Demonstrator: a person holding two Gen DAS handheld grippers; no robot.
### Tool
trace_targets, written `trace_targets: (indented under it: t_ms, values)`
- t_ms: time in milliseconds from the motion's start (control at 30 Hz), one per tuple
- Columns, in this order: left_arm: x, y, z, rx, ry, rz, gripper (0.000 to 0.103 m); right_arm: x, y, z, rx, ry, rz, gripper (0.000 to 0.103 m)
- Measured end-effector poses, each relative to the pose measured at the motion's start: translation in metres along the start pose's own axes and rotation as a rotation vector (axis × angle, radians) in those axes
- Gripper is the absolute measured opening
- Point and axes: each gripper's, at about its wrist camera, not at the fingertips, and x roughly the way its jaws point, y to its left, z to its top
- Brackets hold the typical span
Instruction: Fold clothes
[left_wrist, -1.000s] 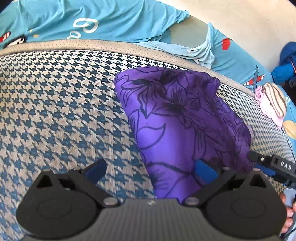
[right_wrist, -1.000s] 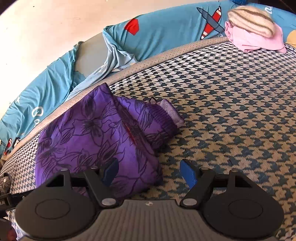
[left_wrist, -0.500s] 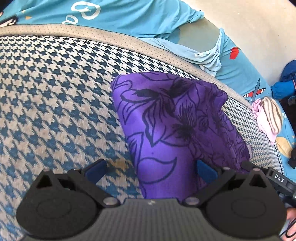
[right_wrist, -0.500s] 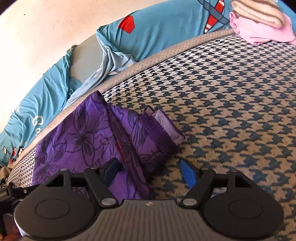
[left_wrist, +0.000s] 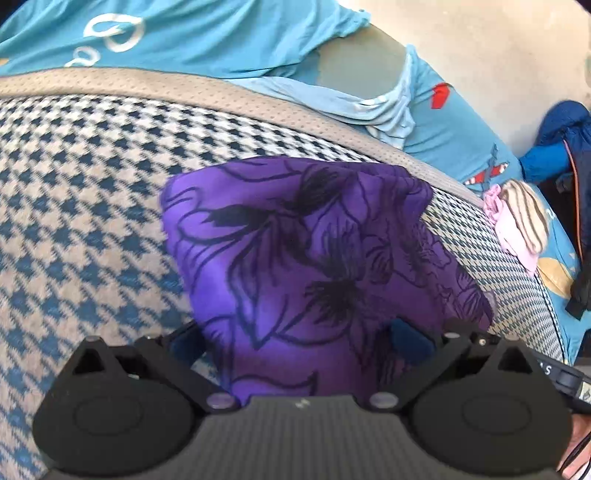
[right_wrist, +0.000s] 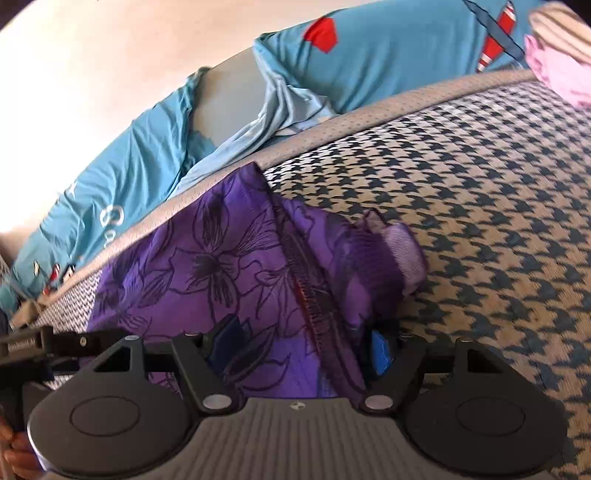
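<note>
Purple floral garment (left_wrist: 325, 266) lies bunched on the houndstooth mattress (left_wrist: 81, 221), long axis along the far edge, elastic waistband at the right end; left gripper (left_wrist: 295, 341) and right gripper (right_wrist: 301, 345) both wide, straddling its near edge.

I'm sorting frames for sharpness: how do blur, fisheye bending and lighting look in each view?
Left wrist view: the houndstooth cover smears, its border bows strongly, and the purple garment is soft. Right wrist view: the pink clothes at the corner blur, the wall is washed out bright, and the cover's weave is soft.
</note>
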Motion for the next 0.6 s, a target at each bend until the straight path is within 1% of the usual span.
trace_targets:
  t_ms: [167,300,333,367,400,433,467,500,567,600]
  values:
    - [0.008,-0.009,-0.002,0.047,-0.014,0.008,0.103,0.008,0.002,0.0,0.007,-0.006,0.022,0.059]
    - [0.009,-0.012,-0.003,0.061,-0.029,0.024,0.102,0.012,0.004,-0.001,0.002,-0.013,0.021,0.053]
    - [0.009,-0.013,-0.004,0.065,-0.035,0.034,0.1,0.013,0.004,-0.002,-0.002,-0.016,0.02,0.049]
    - [0.008,-0.015,-0.004,0.068,-0.04,0.043,0.095,0.014,0.004,-0.002,-0.002,-0.018,0.022,0.044]
    - [0.008,-0.016,-0.005,0.071,-0.046,0.053,0.092,0.015,0.005,-0.001,-0.002,-0.021,0.024,0.041]
    - [0.007,-0.018,-0.005,0.078,-0.052,0.063,0.086,0.016,0.004,-0.002,0.004,-0.023,0.028,0.034]
    - [0.005,-0.019,-0.006,0.085,-0.059,0.073,0.08,0.016,0.005,-0.001,0.008,-0.024,0.028,0.03]
    - [0.003,-0.021,-0.006,0.091,-0.066,0.082,0.076,0.017,0.006,-0.001,0.012,-0.024,0.028,0.029]
    - [-0.002,-0.022,-0.007,0.091,-0.084,0.095,0.063,0.017,0.009,-0.001,-0.002,-0.029,0.023,0.026]
    - [-0.005,-0.022,-0.008,0.088,-0.093,0.101,0.06,0.016,0.011,-0.001,-0.017,-0.033,0.019,0.025]
